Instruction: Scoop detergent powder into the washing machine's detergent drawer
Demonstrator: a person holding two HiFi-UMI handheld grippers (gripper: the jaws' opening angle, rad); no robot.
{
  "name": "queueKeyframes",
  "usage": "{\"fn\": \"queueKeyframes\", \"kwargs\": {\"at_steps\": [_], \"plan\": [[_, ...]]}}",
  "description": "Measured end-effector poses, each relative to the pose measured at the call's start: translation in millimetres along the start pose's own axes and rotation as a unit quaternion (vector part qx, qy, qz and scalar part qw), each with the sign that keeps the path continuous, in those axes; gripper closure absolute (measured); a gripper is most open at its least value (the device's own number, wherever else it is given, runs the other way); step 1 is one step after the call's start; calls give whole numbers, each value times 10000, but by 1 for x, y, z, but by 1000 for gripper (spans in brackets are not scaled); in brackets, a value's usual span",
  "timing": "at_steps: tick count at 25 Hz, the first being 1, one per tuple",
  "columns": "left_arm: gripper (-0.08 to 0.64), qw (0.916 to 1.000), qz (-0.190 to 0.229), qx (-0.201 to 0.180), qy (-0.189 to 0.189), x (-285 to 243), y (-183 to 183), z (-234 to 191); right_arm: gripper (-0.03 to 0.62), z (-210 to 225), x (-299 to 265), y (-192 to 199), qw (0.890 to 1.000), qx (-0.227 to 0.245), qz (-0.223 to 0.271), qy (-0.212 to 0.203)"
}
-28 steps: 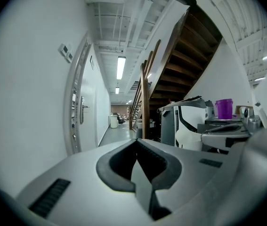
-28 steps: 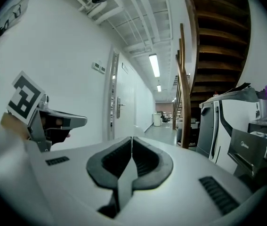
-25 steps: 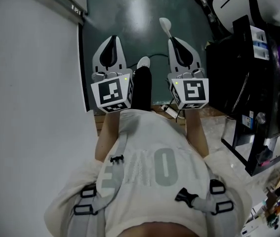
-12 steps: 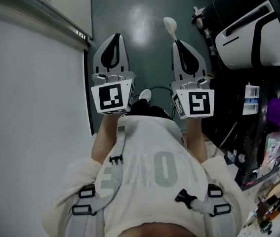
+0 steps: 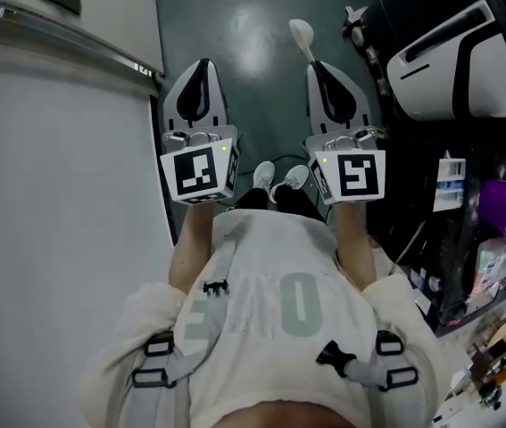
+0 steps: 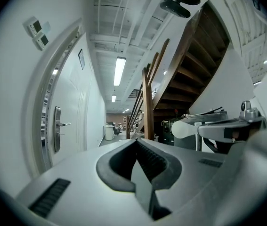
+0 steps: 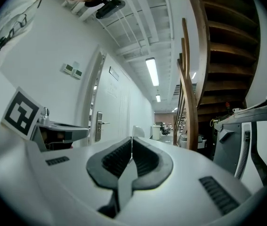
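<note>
In the head view my right gripper (image 5: pixel 317 65) is shut on the handle of a white scoop (image 5: pixel 300 32), whose bowl sticks out past the fingertips over the green floor. The right gripper view shows the jaws (image 7: pixel 132 140) closed on the thin handle, with the scoop bowl (image 7: pixel 138 131) just beyond them. My left gripper (image 5: pixel 201 63) is level with it to the left, shut and holding nothing; its own view (image 6: pixel 137 142) shows the pads pressed together. No washing machine, drawer or detergent powder is in view.
A white wall (image 5: pixel 56 194) runs along the left, with a white door and handle (image 6: pixel 58 126) ahead. A wooden staircase (image 6: pixel 147 102) rises on the right of the corridor. A black and white machine (image 5: pixel 440 52) and cluttered shelves (image 5: pixel 493 239) stand to the right. The person's shoes (image 5: pixel 275 175) are below the grippers.
The floor and surroundings have slid past as the person walks forward; both shoes now show side by side. Both grippers keep their pose, the scoop still held.
</note>
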State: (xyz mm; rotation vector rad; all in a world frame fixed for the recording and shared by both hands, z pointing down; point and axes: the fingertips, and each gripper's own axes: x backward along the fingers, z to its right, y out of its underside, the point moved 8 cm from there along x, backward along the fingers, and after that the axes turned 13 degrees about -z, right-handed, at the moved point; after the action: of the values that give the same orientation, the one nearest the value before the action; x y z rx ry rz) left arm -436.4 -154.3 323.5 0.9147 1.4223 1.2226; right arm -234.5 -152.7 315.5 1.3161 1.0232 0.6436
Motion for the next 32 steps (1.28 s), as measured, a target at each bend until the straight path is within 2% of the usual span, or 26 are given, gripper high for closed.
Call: {"fn": "queueKeyframes", "kwargs": {"at_steps": [6,10,14,17,19,22,26,28,32], "plan": [[540,9998,44,-60,192,-13,-16,17,581,16,0,-7,9999,-45,36,143],[540,9980,-13,-283,563,-28,-29,46,581,40,18,-11,9983,-123,80,560],[540,9910,30,-435,1263,-46,-39,106,581,79,59,-3,9919,-226,92,1245],[540,9773,68,-531,2049,-57,-46,168,581,116,104,10,9800,-360,97,1954],[540,9621,52,-569,2667,-63,-49,215,581,140,141,20,9660,-505,70,2533],[540,9345,107,-740,3480,-66,-52,281,581,166,197,38,9377,-746,17,3393],[540,8951,140,-937,4358,-55,-56,359,581,185,263,57,9007,-974,-46,4233],[540,8680,168,-1053,4849,-47,-56,397,581,190,294,67,8760,-1111,-75,4692],[540,8051,223,-1200,5804,-37,-56,466,581,192,344,80,8136,-1359,-87,5653]]}}
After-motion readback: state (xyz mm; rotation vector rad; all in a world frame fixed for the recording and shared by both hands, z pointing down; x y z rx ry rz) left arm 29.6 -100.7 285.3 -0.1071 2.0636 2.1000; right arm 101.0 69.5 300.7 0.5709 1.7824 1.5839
